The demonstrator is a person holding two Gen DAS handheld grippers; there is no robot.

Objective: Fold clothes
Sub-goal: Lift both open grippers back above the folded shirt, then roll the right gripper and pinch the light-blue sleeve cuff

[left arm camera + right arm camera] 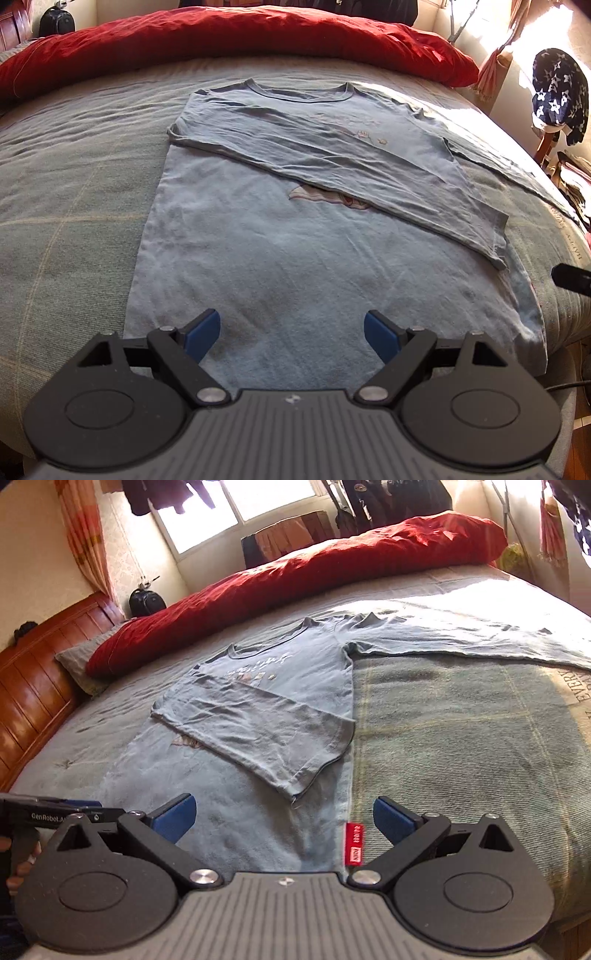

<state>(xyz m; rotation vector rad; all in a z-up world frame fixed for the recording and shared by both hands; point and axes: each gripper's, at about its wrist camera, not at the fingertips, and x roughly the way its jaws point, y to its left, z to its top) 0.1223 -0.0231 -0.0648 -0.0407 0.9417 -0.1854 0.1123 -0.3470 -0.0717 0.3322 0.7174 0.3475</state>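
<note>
Left wrist view shows me the soft, floppy blue shirt (280, 236) lying flat right under and ahead of both wide-open, empty tongs (291, 334) (284, 819); I would pinch its near hem.

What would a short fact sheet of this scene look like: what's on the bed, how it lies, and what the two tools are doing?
garment: light blue long-sleeved shirt, flat on the bed
left sleeve: folded diagonally across the chest
other sleeve: spread out sideways, unfolded
surface: grey-green blanket
behind: red duvet
left tool: open, over the hem, holding nothing
right tool: open, near the red label
</note>
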